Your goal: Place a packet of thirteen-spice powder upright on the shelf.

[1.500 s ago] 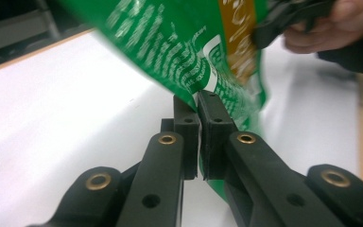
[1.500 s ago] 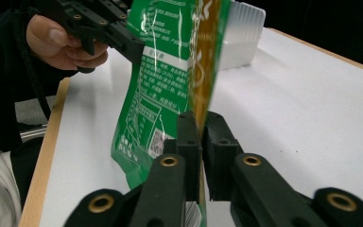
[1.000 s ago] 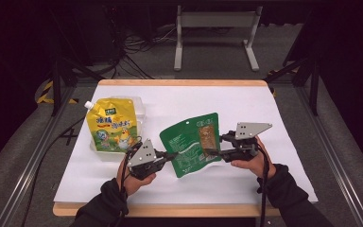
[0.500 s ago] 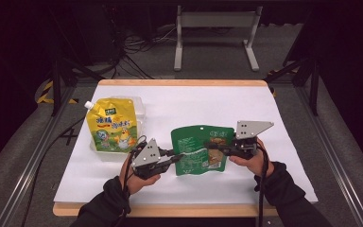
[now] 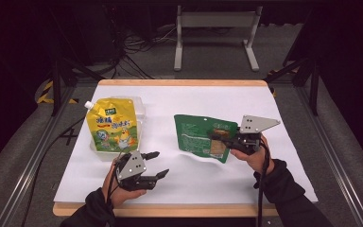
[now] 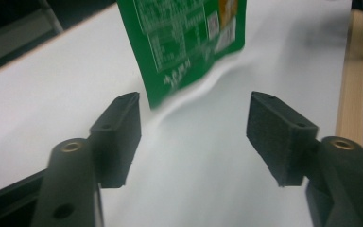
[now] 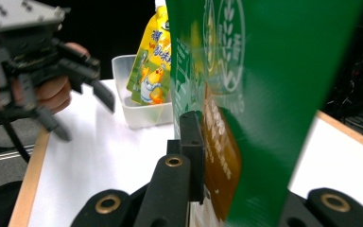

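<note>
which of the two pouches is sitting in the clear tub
The yellow pouch, standing in the clear tub. The green pouch is clamped in the right gripper.

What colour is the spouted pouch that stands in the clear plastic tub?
Yellow spouted pouch, with a white cap; the high view shows it best.

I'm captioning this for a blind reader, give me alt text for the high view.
The right tool grips a green pouch over a white-covered table. The left tool is open and holds nothing, near a yellow spouted pouch.
</note>
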The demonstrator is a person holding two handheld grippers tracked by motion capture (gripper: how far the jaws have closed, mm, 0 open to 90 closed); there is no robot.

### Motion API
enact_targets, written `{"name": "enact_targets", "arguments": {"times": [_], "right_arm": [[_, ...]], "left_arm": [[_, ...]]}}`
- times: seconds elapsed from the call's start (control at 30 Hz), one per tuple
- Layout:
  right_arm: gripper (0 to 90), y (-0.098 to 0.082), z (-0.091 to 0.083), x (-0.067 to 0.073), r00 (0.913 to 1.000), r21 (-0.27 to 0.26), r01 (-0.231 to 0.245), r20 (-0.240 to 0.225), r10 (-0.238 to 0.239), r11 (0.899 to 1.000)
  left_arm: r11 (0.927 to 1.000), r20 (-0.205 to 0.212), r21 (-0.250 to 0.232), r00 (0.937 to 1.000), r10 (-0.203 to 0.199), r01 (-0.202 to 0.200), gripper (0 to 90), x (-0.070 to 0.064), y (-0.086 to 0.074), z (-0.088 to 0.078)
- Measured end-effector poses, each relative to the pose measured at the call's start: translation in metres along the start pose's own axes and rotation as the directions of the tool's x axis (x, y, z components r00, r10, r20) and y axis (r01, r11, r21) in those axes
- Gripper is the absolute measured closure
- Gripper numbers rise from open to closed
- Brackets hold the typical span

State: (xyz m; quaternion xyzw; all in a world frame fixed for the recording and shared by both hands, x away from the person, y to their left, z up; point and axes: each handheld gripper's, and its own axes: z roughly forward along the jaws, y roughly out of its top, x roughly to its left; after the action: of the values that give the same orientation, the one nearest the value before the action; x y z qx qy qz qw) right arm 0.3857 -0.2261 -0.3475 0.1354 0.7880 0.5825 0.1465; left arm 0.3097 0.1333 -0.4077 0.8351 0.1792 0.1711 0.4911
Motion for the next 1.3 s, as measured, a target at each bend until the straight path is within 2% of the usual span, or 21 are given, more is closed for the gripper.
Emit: {"name": "enact_targets", "arguments": {"times": [0.1,0.17,0.2,0.33,0.43,0.47,0.57,0.7,0.77,0.93,1.17,1.3], "right_arm": [[89.4,0.004,0.005,-0.001,0.9999,-0.003,0.004,0.016,-0.004,1.0],[89.3,0.008,0.011,-0.005,0.9996,-0.011,0.0,0.029,0.0,1.0],[89.4,0.009,0.013,-0.006,0.9994,-0.014,-0.003,0.035,0.004,1.0],[89.4,0.016,0.024,-0.011,0.9988,-0.033,-0.009,0.049,0.01,0.999],[89.4,0.02,0.03,-0.015,0.9986,-0.044,-0.006,0.053,0.009,0.999],[89.4,0.024,0.037,-0.019,0.9982,-0.059,-0.021,0.054,0.025,0.998],[89.4,0.028,0.043,-0.023,0.9982,-0.067,-0.021,0.054,0.024,0.998],[89.4,0.034,0.061,-0.031,0.9977,-0.082,-0.038,0.053,0.042,0.996],[89.4,0.036,0.064,-0.032,0.9977,-0.083,-0.039,0.052,0.043,0.996],[89.4,0.046,0.086,-0.041,0.9969,-0.085,-0.052,0.055,0.056,0.995],[89.4,0.051,0.103,-0.044,0.9966,-0.082,-0.061,0.049,0.065,0.995],[89.5,0.053,0.112,-0.046,0.9967,-0.074,-0.063,0.047,0.066,0.995]], "left_arm": [[0.9993,-0.02,0.037,0.9998,0.002,-0.001,27.6,-0.006,-0.009,-0.005],[0.9989,-0.015,0.046,0.9998,-0.012,0.013,25.4,-0.007,-0.014,-0.008],[0.9985,-0.018,0.054,0.9998,-0.01,0.011,24.8,-0.007,-0.016,-0.009],[0.995,-0.019,0.086,0.9986,-0.05,0.052,21.7,-0.004,-0.028,-0.011],[0.9934,-0.038,0.101,0.998,-0.051,0.054,17.7,-0.003,-0.034,-0.013],[0.9922,-0.036,0.1,0.9968,-0.071,0.075,15.3,-0.001,-0.038,-0.015],[0.9908,-0.043,0.106,0.9959,-0.08,0.084,13.9,0.0,-0.042,-0.019],[0.9904,-0.057,0.118,0.9961,-0.067,0.073,12.1,0.002,-0.05,-0.023],[0.9902,-0.056,0.119,0.9962,-0.067,0.073,11.6,0.003,-0.051,-0.022],[0.989,-0.058,0.121,0.9952,-0.079,0.085,11.3,0.005,-0.054,-0.024],[0.9883,-0.021,0.095,0.9929,-0.117,0.119,9.4,0.009,-0.06,-0.028],[0.9877,-0.025,0.1,0.9927,-0.118,0.12,8.6,0.009,-0.06,-0.028]]}}
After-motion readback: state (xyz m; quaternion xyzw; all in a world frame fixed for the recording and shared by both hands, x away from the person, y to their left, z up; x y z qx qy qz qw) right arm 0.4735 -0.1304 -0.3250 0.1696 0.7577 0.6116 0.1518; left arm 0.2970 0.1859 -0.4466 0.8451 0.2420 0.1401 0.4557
